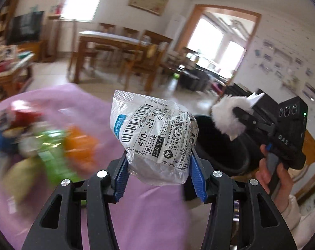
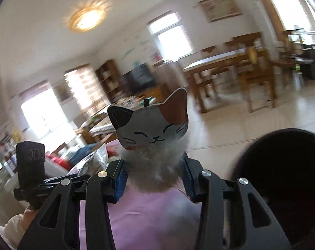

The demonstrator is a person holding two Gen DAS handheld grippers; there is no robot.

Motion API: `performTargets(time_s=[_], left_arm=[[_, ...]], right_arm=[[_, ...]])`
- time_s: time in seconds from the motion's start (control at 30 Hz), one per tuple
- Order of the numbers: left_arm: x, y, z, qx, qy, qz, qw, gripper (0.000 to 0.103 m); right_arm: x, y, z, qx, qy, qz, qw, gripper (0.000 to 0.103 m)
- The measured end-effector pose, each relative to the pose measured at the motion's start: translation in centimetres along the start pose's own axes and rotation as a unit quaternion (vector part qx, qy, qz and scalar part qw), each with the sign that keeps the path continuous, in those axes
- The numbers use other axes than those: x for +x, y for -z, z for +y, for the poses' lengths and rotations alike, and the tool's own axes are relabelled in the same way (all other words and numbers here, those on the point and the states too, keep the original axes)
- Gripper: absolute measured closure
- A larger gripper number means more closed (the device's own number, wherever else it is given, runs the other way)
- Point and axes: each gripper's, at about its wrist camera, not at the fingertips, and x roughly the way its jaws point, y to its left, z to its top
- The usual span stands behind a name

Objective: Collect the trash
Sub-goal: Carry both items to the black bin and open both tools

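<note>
My left gripper (image 1: 158,162) is shut on a crumpled silver courier bag (image 1: 153,133) with a shipping label, held above the pink-covered table (image 1: 149,214). My right gripper (image 2: 154,174) is shut on a fluffy white cat-face piece (image 2: 152,129), held up over the pink cloth (image 2: 153,212). It also shows in the left wrist view (image 1: 230,117), above the black trash bin (image 1: 222,145). The bin (image 2: 282,179) sits at the right in the right wrist view. The left gripper and its bag (image 2: 95,160) show at the left there.
A blurred heap of colourful wrappers (image 1: 43,137) lies on the pink cloth at the left. A wooden dining table with chairs (image 1: 115,50) stands beyond, across a tiled floor. A cluttered low table (image 1: 7,68) is at the far left.
</note>
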Motion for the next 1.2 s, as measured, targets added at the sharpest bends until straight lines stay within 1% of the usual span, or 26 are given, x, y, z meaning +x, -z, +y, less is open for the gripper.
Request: performTargets(time_s=[0.13, 0.27, 0.4, 0.5, 0.6, 0.7, 0.77, 0.8, 0.83, 0.87, 0.9, 0.93, 0.97, 1.07, 1.13, 1.2], left_arm=[[6.1, -0.9, -4.3, 0.012, 0.049, 0.025, 0.9984, 0.051], [11.9, -1.6, -8.9, 0.034, 0.091, 0.052, 0.9939, 0.051], [16.8, -1.4, -12.7, 0.05, 0.11, 0.074, 0.9899, 0.051], [20.3, -1.2, -14.8, 0.055, 0.113, 0.09, 0.988, 0.051], [22.9, -0.8, -16.0, 0.06, 0.114, 0.105, 0.9861, 0.051], [24.1, -0.2, -16.3, 0.065, 0.111, 0.115, 0.985, 0.05], [24.4, 0.0, -16.5, 0.068, 0.111, 0.12, 0.9842, 0.049], [24.6, 0.2, -16.7, 0.074, 0.11, 0.123, 0.9836, 0.045], [24.7, 0.2, -16.9, 0.08, 0.105, 0.123, 0.9835, 0.042], [24.5, 0.2, -17.3, 0.086, 0.1, 0.121, 0.9838, 0.033], [24.2, 0.4, -17.2, 0.093, 0.092, 0.117, 0.9844, 0.024], [24.0, 0.4, -17.3, 0.095, 0.089, 0.114, 0.9849, 0.02], [23.7, 0.4, -17.2, 0.098, 0.086, 0.11, 0.9854, 0.014], [21.9, 0.3, -16.6, 0.104, 0.079, 0.101, 0.9864, 0.013], [20.5, 0.2, -16.0, 0.101, 0.073, 0.097, 0.9875, 0.011], [19.1, 0.1, -15.2, 0.093, 0.069, 0.09, 0.9891, 0.009]], right_arm=[[-3.1, -0.4, -5.7, 0.029, 0.068, -0.026, 0.997, 0.059], [-4.6, -0.1, -9.5, 0.054, 0.113, -0.033, 0.992, 0.059], [-5.9, 1.2, -12.4, 0.077, 0.145, -0.031, 0.986, 0.059], [-5.8, 2.3, -13.5, 0.094, 0.156, -0.03, 0.983, 0.059], [-6.4, 3.1, -14.2, 0.103, 0.162, -0.03, 0.981, 0.059], [-6.9, 3.6, -14.8, 0.108, 0.164, -0.03, 0.98, 0.058], [-6.9, 3.6, -15.1, 0.112, 0.165, -0.03, 0.979, 0.056], [-6.9, 3.4, -15.1, 0.114, 0.166, -0.029, 0.979, 0.056], [-6.9, 3.5, -15.2, 0.118, 0.167, -0.029, 0.979, 0.051], [-7.0, 3.6, -15.4, 0.121, 0.166, -0.029, 0.978, 0.042], [-7.1, 3.4, -15.0, 0.124, 0.165, -0.031, 0.978, 0.038], [-7.2, 3.4, -14.9, 0.124, 0.165, -0.032, 0.978, 0.03], [-7.4, 3.3, -14.9, 0.121, 0.166, -0.034, 0.978, 0.028], [-7.6, 2.9, -14.4, 0.11, 0.17, -0.037, 0.979, 0.027], [-7.5, 2.6, -13.8, 0.106, 0.166, -0.038, 0.98, 0.022], [-7.3, 2.4, -13.1, 0.1, 0.163, -0.037, 0.981, 0.022]])
